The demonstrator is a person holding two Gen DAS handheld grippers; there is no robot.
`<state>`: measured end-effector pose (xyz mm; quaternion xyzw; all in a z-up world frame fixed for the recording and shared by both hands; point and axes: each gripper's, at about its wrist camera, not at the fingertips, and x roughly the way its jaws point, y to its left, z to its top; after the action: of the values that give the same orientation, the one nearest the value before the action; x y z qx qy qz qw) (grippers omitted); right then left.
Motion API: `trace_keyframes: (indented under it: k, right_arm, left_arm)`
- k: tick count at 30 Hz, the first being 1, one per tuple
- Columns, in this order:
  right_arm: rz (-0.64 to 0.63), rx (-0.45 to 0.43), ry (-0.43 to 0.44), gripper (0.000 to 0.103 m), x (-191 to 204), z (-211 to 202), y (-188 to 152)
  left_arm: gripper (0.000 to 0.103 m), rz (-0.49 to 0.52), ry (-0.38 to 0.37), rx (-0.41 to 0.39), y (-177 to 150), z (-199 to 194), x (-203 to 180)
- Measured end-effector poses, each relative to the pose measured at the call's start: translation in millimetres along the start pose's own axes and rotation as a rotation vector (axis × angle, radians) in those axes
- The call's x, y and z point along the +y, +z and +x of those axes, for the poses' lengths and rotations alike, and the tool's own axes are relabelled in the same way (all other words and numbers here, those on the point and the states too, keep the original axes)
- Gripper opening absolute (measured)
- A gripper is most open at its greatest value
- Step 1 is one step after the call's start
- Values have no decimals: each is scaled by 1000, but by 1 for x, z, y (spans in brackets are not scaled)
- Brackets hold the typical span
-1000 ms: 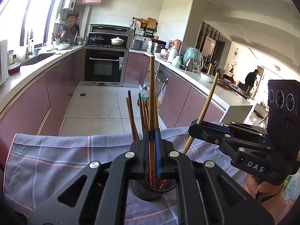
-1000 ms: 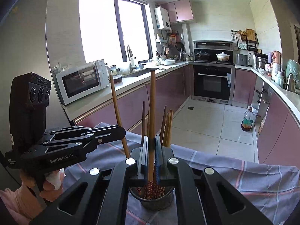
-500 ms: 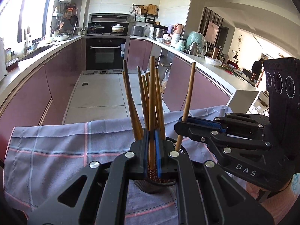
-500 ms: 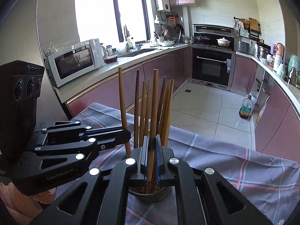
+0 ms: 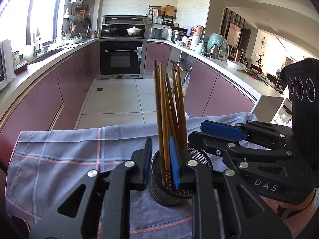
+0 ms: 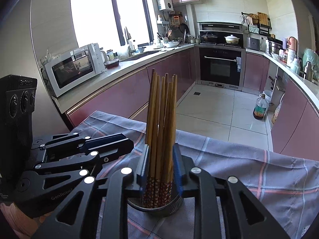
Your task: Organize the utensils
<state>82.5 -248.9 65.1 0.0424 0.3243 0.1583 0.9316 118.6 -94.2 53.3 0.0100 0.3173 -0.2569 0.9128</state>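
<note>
A second ago each of my grippers pinched a single chopstick above the holder; now both sticks stand in with the rest and my jaws have come apart. My left gripper [image 5: 160,158] is spread, its blue pads either side of the bundle of chopsticks [image 5: 169,107] with a gap showing on the left pad; the right pad looks close to one stick, though I can't tell from this angle whether it touches. My right gripper [image 6: 160,166] is likewise spread, its pads flanking the patterned lower ends of the chopsticks [image 6: 161,119] with clear space on both sides. In the left view the right gripper [image 5: 221,132] also shows from the side, jaws parted, just beside the rim.

All the chopsticks I can see stand upright, slightly fanned, in the black mesh holder [image 5: 199,156], which sits on the grey checked cloth [image 5: 59,151] covering the table.

I judge this as the release step of dropping the last pair in, so the sorting looks close to done. Next I should draw both grippers straight back and up, keeping the pads off the sticks, since a snag could tip the light holder.
</note>
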Motion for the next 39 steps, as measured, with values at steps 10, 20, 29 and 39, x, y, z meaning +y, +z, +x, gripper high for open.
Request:
trace_keyframes:
  k: [10, 20, 29, 39]
  right_arm:
    - [41, -61, -1, 47, -2, -17, -16]
    - [42, -140, -61, 78, 6, -35, -47]
    - [-24, -210, -129, 96, 23, -48, -76]
    - [-14, -249, -119, 96, 36, -57, -97]
  left_arm:
    - [58, -20, 60, -39, -17, -15, 7]
    - [89, -30, 157, -77, -50, -39, 10]
    - [97, -20, 238, -135, -77, -69, 9]
    - [97, -13, 276, -177, -98, -94, 2]
